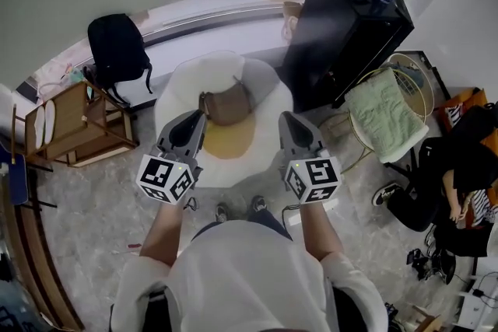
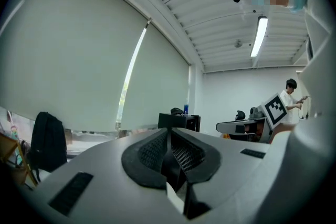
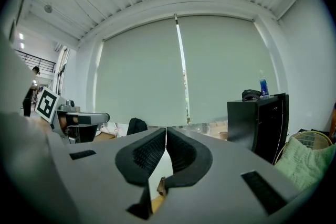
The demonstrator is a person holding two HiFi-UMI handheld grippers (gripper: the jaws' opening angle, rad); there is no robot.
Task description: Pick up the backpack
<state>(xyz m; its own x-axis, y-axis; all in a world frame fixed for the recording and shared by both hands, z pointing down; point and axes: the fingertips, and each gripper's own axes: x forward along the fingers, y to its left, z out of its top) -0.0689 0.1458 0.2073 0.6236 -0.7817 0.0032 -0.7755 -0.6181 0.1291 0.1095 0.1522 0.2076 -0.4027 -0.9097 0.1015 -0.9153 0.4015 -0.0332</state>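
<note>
Approach step, I'm judging: nothing is being gripped yet. Left gripper (image 1: 191, 124) and right gripper (image 1: 294, 127) are both sitting clenched and empty, pointing over a white seat (image 1: 264, 85) with a brown bag (image 1: 227, 105) on it. Backpack (image 1: 117, 50) is resting by the window wall, well apart, at about 10 o'clock from the left gripper. Next move is calling for swinging toward it, closing in, spreading the jaws and taking its top or a strap.
</note>
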